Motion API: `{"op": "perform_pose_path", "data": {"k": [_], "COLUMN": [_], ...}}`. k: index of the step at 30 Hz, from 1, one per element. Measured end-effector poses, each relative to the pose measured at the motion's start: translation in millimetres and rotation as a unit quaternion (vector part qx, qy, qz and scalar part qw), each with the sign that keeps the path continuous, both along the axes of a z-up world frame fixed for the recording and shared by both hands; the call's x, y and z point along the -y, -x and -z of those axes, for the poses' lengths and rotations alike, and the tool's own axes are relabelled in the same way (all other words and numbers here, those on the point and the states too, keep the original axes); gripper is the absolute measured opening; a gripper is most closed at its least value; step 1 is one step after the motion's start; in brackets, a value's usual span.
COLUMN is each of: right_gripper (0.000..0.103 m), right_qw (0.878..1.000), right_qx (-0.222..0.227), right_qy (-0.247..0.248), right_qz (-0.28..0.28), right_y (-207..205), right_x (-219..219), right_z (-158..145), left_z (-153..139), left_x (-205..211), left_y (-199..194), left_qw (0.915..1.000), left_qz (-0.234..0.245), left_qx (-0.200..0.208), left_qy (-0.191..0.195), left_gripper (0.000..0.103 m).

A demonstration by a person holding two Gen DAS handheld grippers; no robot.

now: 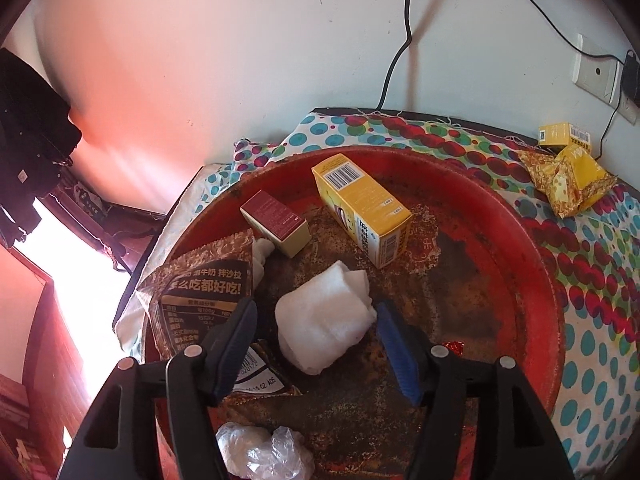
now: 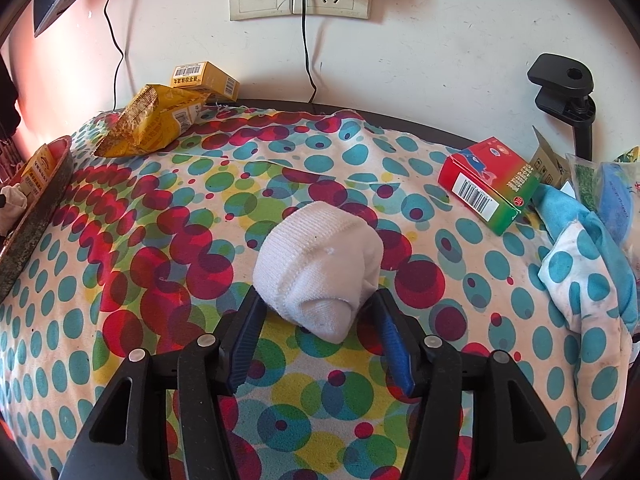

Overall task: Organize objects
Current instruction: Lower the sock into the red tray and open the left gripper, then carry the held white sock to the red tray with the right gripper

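1. While the left gripper (image 1: 316,344) hangs over the round red tray with a worn, rusty floor (image 1: 532,248), its jaws stand apart and the white rolled sock (image 1: 326,316) lies loose between them on the tray floor; the blue right pad sits just at its edge, and I cannot tell whether it touches.
2. Behind that sock lie a long yellow carton with barcodes (image 1: 362,208) and a small maroon box (image 1: 276,222); a brown foil snack packet (image 1: 204,300) rests at the tray's left side.
3. Near the bottom edge lies crumpled clear plastic (image 1: 264,454).
4. On the dotted, multicoloured cloth (image 2: 160,280), the right gripper (image 2: 320,340) straddles a second white rolled sock (image 2: 320,268); both pads flank its near end, but whether they press on it I cannot tell.
5. A red and green box (image 2: 488,186) lies to the right, a yellow crinkled packet (image 2: 152,124) far left.
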State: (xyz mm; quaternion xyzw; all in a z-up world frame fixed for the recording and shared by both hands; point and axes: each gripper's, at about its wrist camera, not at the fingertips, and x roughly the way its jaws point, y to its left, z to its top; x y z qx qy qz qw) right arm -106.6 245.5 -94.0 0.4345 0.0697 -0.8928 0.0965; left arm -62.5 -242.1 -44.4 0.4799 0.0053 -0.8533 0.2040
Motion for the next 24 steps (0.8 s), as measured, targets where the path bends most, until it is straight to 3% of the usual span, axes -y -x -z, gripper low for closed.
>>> {"op": "perform_pose_path", "data": {"k": [7, 12, 21, 24], "right_gripper": [0.053, 0.054, 0.056, 0.057], "right_qw": [1.000, 1.000, 1.000, 1.000], "right_qx": [0.000, 0.001, 0.001, 0.001], "right_qy": [0.000, 0.002, 0.002, 0.002], "right_qz": [0.000, 0.000, 0.009, 0.010], "right_y": [0.9, 1.3, -1.1, -0.2], "right_x": [-0.2, -0.6, 0.1, -0.7], "right_z": [-0.2, -0.2, 0.3, 0.5], "left_z": [-24.0, -37.2, -5.2, 5.5], "left_x": [-8.8, -36.3, -91.4, -94.3], "left_y": [-24.2, -50.4, -72.5, -70.6], "left_qw": [0.9996, 0.9965, 0.9904, 0.9926], "left_qz": [0.002, 0.006, 0.023, 0.027], "left_qx": [-0.029, -0.078, -0.119, -0.108], "left_qy": [-0.005, -0.029, -0.067, -0.049], "left_gripper": [0.065, 0.065, 0.065, 0.065]}}
